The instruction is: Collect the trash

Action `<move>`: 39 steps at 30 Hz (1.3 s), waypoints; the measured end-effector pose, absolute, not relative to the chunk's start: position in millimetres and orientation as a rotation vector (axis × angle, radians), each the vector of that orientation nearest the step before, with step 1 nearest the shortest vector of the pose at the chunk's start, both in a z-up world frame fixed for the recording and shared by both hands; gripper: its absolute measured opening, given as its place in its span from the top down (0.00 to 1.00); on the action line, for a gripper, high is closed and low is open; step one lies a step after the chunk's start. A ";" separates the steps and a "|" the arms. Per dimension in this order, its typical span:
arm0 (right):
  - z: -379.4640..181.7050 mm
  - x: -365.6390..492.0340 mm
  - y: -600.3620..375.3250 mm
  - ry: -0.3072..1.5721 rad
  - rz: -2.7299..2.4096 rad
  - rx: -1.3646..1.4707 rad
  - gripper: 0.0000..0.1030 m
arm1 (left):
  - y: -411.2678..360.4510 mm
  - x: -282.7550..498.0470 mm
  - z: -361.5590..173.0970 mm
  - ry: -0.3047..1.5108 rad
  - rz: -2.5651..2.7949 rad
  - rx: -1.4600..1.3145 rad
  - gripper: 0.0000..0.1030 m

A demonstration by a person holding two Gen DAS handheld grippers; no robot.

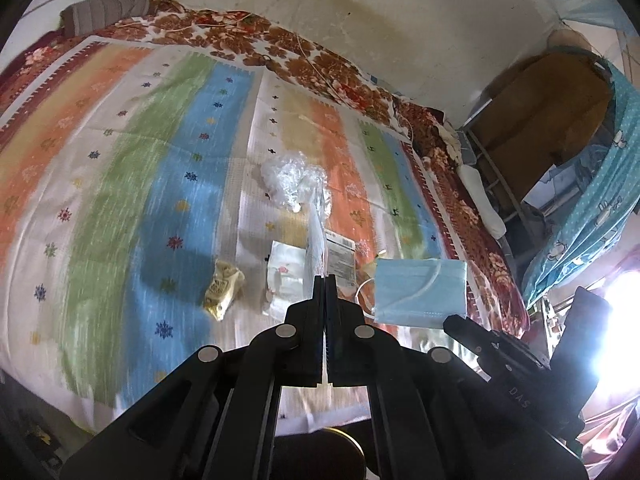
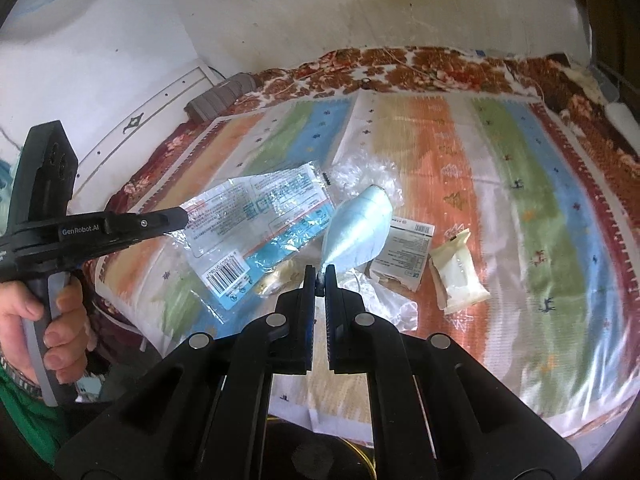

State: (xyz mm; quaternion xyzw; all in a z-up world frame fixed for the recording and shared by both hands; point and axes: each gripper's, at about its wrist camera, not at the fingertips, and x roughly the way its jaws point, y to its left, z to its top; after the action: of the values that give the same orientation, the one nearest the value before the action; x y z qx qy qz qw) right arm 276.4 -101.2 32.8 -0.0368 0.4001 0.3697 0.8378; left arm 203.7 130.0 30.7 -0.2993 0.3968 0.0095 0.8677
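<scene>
Pickup step was basically done: the left gripper (image 1: 325, 278) was pinched shut on the clear plastic bag (image 2: 256, 216) and the right gripper (image 2: 319, 276) clamped on the blue face mask (image 2: 358, 236), both lifted off the striped bedspread (image 2: 500, 184), so next they probably needed dropping somewhere, with the wrappers (image 2: 460, 276) left lying there.

Wrappers (image 1: 286, 276) and crumpled plastic (image 1: 294, 180) clutter mid-bed; the striped blanket (image 1: 120, 160) left of them lies clear.

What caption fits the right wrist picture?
Right gripper pinching a blue face mask above wrappers on a striped bedspread.
</scene>
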 end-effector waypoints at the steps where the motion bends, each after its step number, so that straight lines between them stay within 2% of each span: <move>1: 35.1 271.6 -102.9 0.836 0.783 -0.088 0.96 | 127.1 198.5 31.9 0.829 0.023 -0.624 1.00; 19: 57.3 194.2 -135.8 0.723 0.788 -0.154 0.96 | 77.4 116.2 44.0 0.781 -0.006 -0.580 1.00; 39: 29.7 121.7 -170.7 0.752 0.810 -0.180 0.96 | 21.7 57.4 19.2 0.818 -0.023 -0.511 1.00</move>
State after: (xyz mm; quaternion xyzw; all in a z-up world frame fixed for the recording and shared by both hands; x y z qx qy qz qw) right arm 121.7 -170.7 29.7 -0.0855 0.3567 0.3844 0.8472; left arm 57.4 21.7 19.2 -0.2456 0.3932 -0.0110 0.8860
